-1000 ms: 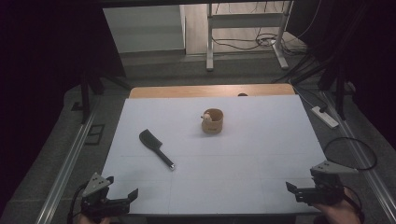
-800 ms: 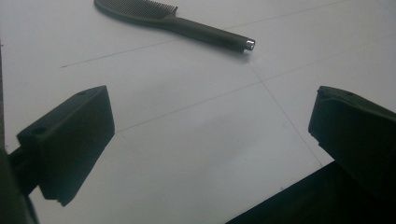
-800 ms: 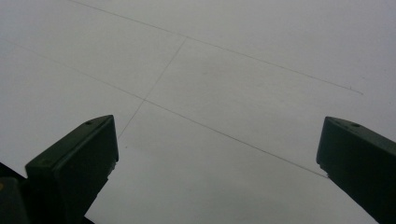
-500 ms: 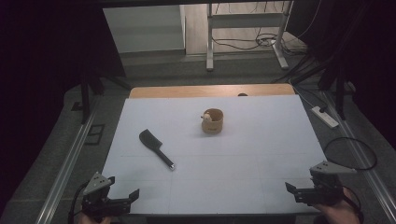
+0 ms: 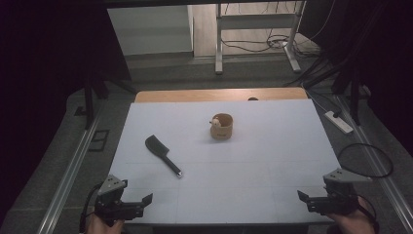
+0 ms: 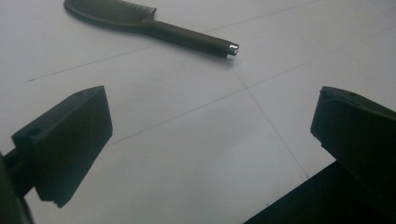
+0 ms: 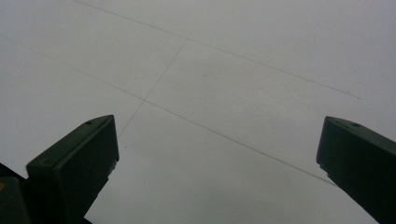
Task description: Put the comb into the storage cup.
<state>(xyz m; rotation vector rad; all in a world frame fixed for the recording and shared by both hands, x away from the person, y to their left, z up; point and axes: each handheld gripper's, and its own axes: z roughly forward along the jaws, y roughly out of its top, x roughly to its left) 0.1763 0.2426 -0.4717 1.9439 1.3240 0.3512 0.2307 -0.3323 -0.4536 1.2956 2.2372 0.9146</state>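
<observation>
A black comb (image 5: 163, 153) with a long handle lies flat on the white table top (image 5: 272, 161), left of centre. Its handle end points toward the near edge. A small wooden cup (image 5: 222, 127) stands upright behind it near the middle, with a small pale thing at its rim. My left gripper (image 5: 141, 204) hovers at the near left corner, open and holding nothing. In the left gripper view the comb (image 6: 149, 23) lies ahead of the open left gripper (image 6: 210, 116). My right gripper (image 5: 306, 201) sits at the near right corner, open. The right gripper (image 7: 217, 135) faces bare table.
A strip of bare wood (image 5: 219, 94) borders the table's far edge. Metal rails (image 5: 68, 170) run along both sides. A power strip (image 5: 341, 122) and cables lie on the floor to the right, and a white frame (image 5: 253, 29) stands beyond the table.
My left gripper has drifted slightly to the right along the near edge. The right gripper, comb and cup have stayed put.
</observation>
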